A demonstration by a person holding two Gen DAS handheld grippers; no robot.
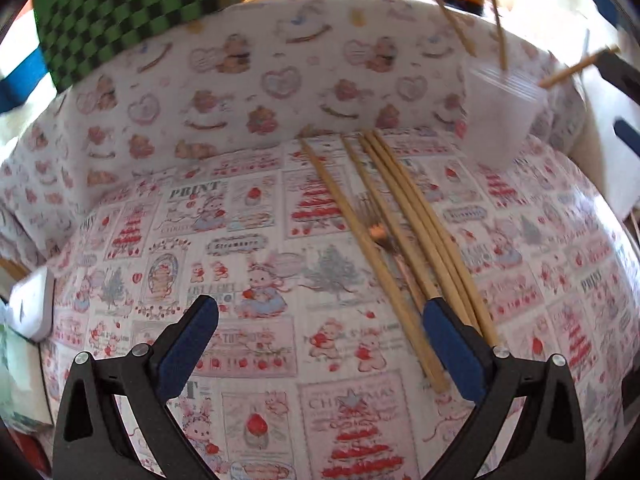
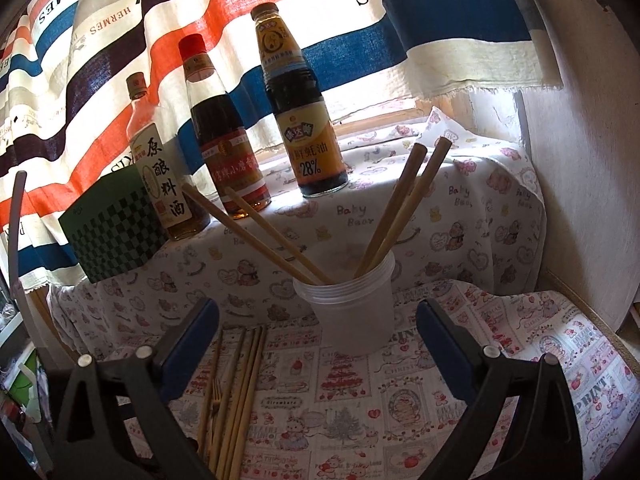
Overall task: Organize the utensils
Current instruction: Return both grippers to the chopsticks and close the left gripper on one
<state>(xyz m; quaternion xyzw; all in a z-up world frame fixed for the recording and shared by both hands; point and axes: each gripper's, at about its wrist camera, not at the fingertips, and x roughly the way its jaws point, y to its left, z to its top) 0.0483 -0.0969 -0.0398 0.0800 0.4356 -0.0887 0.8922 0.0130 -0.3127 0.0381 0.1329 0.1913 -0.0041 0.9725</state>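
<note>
Both my grippers wide open, nothing held, chopsticks split between cloth and cup.

My left gripper (image 1: 320, 344) hovers over the loose chopsticks (image 1: 404, 220) lying on the printed tablecloth (image 1: 200, 240), a small fork (image 1: 378, 236) among them. My right gripper (image 2: 318, 344) faces the plastic cup (image 2: 350, 304), four chopsticks (image 2: 404, 208) standing inside it.

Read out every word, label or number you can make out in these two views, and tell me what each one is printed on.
"HERMES": striped curtain.
"原酿料酒": left bottle.
"28%": right bottle.
"Baby Bear": bear-print cloth on the ledge.
"PRINT", "CHRISTMAS", "Strawberry": tablecloth.
Middle bottle: red label too blurred to read.
Other small print on the tablecloth and bottles: too small.
</note>
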